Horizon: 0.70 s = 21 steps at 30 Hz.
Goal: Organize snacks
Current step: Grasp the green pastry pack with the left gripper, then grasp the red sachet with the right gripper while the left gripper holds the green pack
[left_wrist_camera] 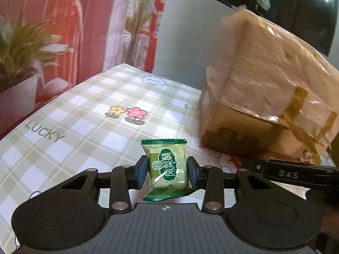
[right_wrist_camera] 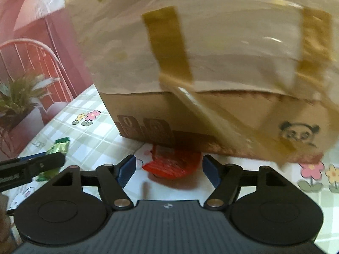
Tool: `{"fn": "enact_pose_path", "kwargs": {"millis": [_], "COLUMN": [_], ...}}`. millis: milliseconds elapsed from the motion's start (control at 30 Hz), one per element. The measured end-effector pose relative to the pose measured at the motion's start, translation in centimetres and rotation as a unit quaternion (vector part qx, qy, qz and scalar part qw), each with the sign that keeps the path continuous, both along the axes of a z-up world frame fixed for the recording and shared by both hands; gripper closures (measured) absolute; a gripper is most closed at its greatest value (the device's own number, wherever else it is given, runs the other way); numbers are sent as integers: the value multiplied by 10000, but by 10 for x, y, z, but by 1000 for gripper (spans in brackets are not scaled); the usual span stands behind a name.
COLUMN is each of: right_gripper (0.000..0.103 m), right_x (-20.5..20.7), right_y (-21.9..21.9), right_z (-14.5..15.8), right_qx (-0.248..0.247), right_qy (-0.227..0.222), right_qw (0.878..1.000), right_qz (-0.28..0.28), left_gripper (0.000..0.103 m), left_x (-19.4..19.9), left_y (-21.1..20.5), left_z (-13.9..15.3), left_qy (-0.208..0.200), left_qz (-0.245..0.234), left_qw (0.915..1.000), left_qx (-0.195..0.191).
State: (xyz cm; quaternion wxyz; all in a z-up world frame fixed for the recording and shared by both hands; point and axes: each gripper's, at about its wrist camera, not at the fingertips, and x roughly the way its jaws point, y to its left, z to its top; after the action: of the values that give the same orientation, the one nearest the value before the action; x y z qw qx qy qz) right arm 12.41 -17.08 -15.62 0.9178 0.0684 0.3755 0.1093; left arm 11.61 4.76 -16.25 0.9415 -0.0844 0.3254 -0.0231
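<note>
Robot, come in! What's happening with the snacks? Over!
Left gripper shut on green snack packet. Right gripper open, red snack packet between its fingers on the table. Cardboard box close behind it.

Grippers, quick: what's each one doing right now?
Left gripper: closed on the green snack packet.
Right gripper: open, empty, red snack packet lying between its fingers.

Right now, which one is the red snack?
Find the big taped cardboard box on the checked tablecloth. The red snack lies at its bottom edge, partly tucked under. It is the only red packet; the other is green.
</note>
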Motion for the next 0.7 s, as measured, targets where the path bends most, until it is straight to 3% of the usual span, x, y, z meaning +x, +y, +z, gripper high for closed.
{"fn": "enact_pose_path", "kwargs": {"millis": [300, 400, 500, 600, 633, 700], "right_gripper": [26, 28, 40, 43, 51, 53], "right_x": [14, 12, 9, 4, 0, -6], "right_y": [36, 38, 32, 26, 25, 25], "right_z": [-15, -17, -17, -15, -15, -11], "right_qx": [-984, -1044, -934, -759, -734, -742], "right_qy": [80, 44, 35, 41, 34, -17], "right_qw": [9950, 9944, 9954, 9970, 9972, 9972], "right_qz": [-163, -181, -223, -151, -110, -36], "left_gripper": [61, 61, 61, 61, 61, 61], "left_x": [-8, -8, -8, -8, -9, -9], "left_y": [11, 9, 6, 5, 5, 4], "left_z": [-6, -10, -12, -13, -13, -14], "left_qy": [29, 71, 100, 115, 119, 138], "left_qz": [96, 14, -25, -18, -20, -28], "left_qw": [9998, 9998, 9997, 9997, 9997, 9998], "left_qx": [-200, -202, -212, -199, -194, -171]}}
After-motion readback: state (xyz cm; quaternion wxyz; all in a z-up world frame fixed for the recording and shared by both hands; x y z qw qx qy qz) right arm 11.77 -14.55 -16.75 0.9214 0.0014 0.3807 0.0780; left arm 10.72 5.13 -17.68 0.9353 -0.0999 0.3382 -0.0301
